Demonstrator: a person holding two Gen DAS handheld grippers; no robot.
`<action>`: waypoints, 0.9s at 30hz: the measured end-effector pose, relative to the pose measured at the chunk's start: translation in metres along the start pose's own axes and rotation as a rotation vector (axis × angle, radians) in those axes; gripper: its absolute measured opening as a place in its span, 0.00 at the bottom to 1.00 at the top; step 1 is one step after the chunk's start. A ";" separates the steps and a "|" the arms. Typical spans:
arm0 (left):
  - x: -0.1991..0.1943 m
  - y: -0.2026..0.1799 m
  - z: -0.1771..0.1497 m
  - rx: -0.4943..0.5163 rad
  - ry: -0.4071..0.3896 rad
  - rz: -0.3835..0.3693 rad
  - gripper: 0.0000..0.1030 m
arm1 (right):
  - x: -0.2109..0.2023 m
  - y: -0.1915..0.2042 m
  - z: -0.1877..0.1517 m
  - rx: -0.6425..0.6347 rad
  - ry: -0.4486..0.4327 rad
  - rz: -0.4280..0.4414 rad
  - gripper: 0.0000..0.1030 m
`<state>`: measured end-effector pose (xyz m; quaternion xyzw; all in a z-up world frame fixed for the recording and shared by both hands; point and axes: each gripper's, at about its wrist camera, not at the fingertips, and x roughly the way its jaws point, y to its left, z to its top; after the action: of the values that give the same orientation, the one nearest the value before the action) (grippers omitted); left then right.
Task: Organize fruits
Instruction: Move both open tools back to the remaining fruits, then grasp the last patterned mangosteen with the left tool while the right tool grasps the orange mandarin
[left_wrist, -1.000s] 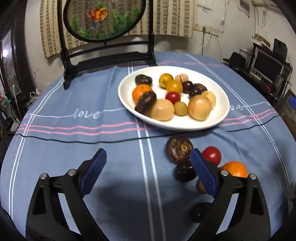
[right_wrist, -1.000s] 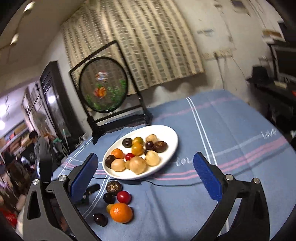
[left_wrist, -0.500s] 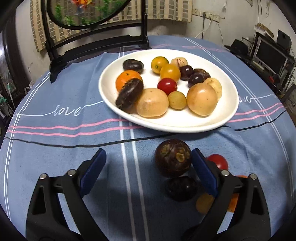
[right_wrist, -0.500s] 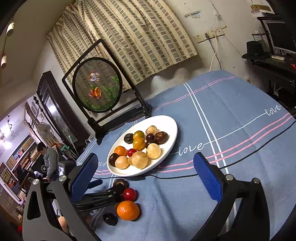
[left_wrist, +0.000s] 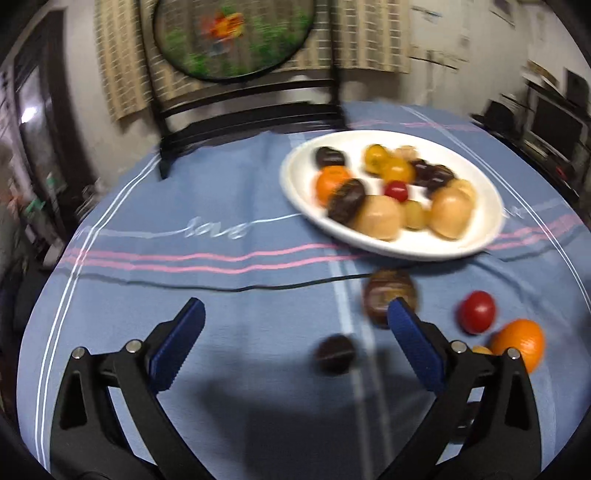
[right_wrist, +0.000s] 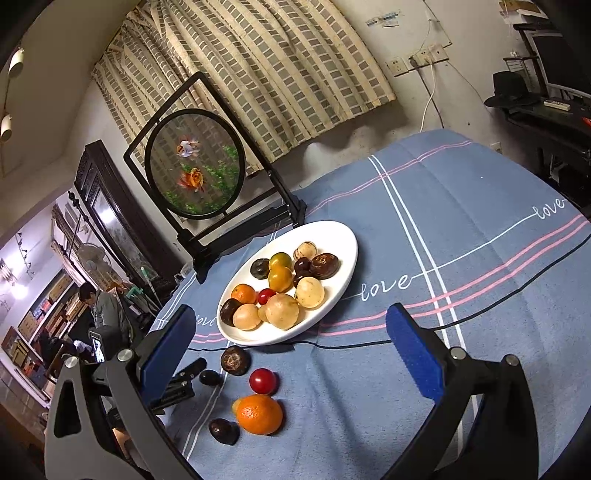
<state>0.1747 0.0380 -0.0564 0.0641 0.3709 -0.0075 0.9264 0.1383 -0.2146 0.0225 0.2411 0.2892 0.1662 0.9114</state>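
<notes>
While most of the fruit already lies on the white plate (right_wrist: 334, 295), 6 pieces sit loose on the blue-clothed bench (right_wrist: 461, 258) just in front of it, so the step in hand looks like picking the next stray. The left claw (left_wrist: 293, 341) has just been opening and stands fully wide with nothing held; the small dark fruit (left_wrist: 335, 352) lies on the cloth between its jaws, untouched. The big brown fruit (left_wrist: 389, 297) sits nearer the plate, partly behind the right-hand blue pad. The next move likely calls for lowering and centring on 1 fruit, then closing gently so it does not roll.

The right claw (right_wrist: 291, 350) hangs wide and empty, well back from the plate. Its sharp view shows the whole cluster: red tomato (right_wrist: 263, 381), orange (right_wrist: 259, 413), a yellow fruit tucked behind the orange, another dark fruit (right_wrist: 223, 430), plus part of the left tool beside them. The left view is blurred and crops these.
</notes>
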 end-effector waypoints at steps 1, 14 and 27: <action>-0.001 -0.008 0.000 0.031 -0.006 -0.017 0.98 | 0.001 0.000 0.000 0.001 0.002 -0.001 0.99; 0.025 -0.024 0.002 0.082 0.061 -0.027 0.95 | 0.010 0.002 -0.002 -0.012 0.038 -0.012 0.99; 0.037 -0.037 0.004 0.097 0.101 -0.197 0.43 | 0.024 0.019 -0.015 -0.119 0.099 -0.002 0.99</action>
<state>0.2023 0.0020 -0.0833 0.0723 0.4210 -0.1130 0.8971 0.1444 -0.1825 0.0110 0.1778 0.3238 0.1937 0.9089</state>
